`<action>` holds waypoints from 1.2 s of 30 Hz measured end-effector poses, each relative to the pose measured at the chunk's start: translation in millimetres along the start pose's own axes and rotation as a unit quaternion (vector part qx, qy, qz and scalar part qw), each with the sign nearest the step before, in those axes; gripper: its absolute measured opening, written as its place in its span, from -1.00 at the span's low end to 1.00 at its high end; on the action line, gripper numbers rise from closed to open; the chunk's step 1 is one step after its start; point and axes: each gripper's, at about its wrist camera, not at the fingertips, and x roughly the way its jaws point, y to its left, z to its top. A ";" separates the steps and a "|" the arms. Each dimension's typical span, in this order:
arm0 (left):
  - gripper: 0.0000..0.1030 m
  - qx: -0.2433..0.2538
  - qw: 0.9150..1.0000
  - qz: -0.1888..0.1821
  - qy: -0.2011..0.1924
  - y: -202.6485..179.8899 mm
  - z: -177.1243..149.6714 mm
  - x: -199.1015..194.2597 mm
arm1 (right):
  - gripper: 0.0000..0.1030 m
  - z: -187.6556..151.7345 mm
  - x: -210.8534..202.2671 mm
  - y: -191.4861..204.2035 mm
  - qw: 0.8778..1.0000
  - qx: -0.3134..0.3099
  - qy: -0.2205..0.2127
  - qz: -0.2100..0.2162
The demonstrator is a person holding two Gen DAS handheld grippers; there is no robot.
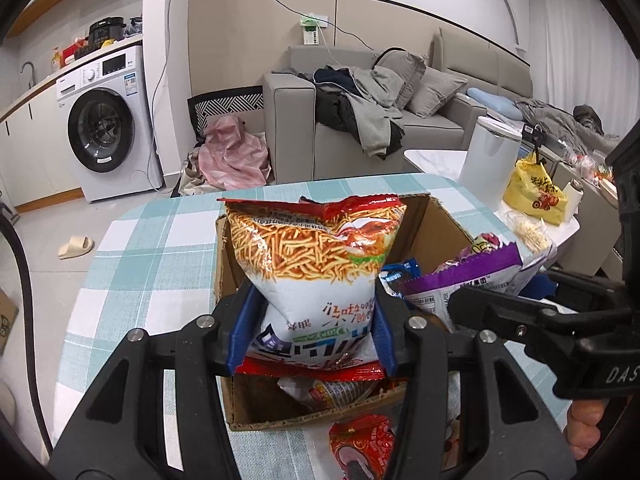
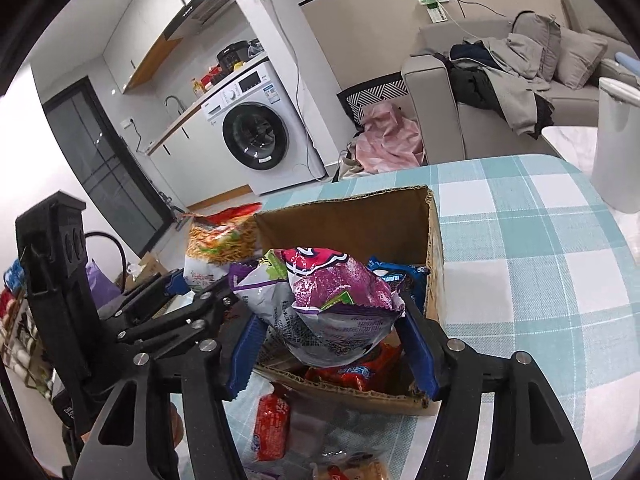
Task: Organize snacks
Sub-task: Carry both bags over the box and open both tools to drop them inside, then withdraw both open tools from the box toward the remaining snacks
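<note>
Now both grippers are working over the open brown cardboard box point(image 1: 440, 220): the left gripper point(image 1: 312, 328) is pinching a red-and-white bag of fried noodle sticks point(image 1: 316, 248) just ahead, while the right gripper point(image 2: 332, 344) is squeezing a crinkled purple snack bag point(image 2: 340, 296), likely for dropping in

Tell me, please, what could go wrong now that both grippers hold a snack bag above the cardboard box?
1. The left gripper pinches the noodle-snack bag only near its bottom edge, so the puffy bag may tip or slip.
2. The right gripper holds the purple bag very near the other bag; they may collide.
3. The cardboard box already holds packets, so both bags might not settle inside.
</note>
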 end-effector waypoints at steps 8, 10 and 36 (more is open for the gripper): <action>0.71 -0.011 1.000 -0.006 -0.020 5.2 -4.4 -28.6 | 0.59 -2.5 -16.8 7.8 0.999 -0.034 -0.018 -0.012; 0.93 -0.015 1.000 -0.012 -0.016 9.3 -6.6 -36.8 | 0.67 -1.5 -21.3 7.8 0.999 -0.031 -0.025 -0.018; 0.97 -0.018 1.000 -0.006 -0.011 23.9 -85.6 -115.6 | 0.99 -62.6 -58.6 12.1 0.997 -0.070 0.014 -0.035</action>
